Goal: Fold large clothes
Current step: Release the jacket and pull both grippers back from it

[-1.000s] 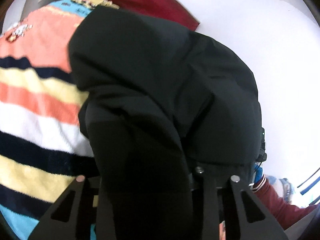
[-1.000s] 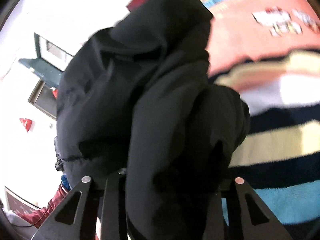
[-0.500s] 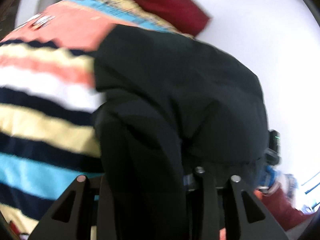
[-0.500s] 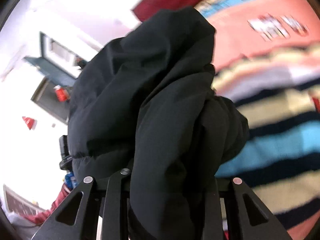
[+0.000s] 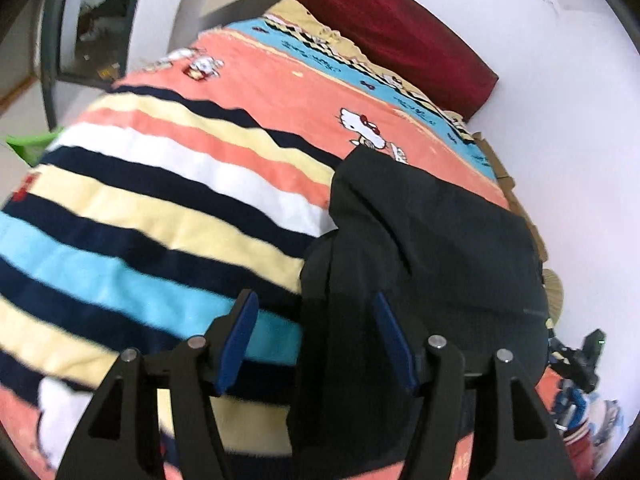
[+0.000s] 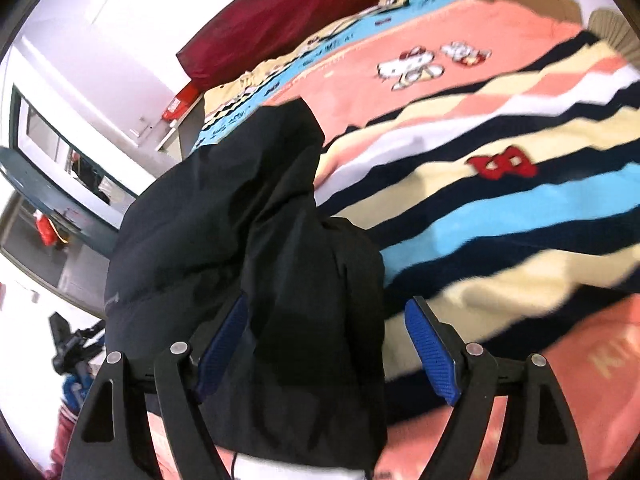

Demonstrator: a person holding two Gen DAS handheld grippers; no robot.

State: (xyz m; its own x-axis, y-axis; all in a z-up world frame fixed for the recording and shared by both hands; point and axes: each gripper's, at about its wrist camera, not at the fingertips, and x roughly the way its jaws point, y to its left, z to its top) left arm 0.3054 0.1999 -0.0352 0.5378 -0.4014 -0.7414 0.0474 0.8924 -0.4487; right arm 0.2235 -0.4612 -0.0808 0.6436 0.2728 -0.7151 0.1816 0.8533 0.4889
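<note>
Both grippers' fingers (image 5: 244, 320) (image 6: 430, 340) stand apart, unclamped; jacket (image 5: 432, 248) lies bunched on bed (image 5: 160, 200), folding unfinished.

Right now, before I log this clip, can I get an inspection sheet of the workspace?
Surface: bed under a striped blanket with cartoon cat prints.
Job's things: black garment, bunched on the blanket, lying between the fingers of both tools.
Clutter: dark red pillow at the head of the bed; clothes on the floor.
Grippers: left tool open; right tool open, blue pads visible.
Cables: nothing seen.
Surroundings: white wall, doorway, tripod.
</note>
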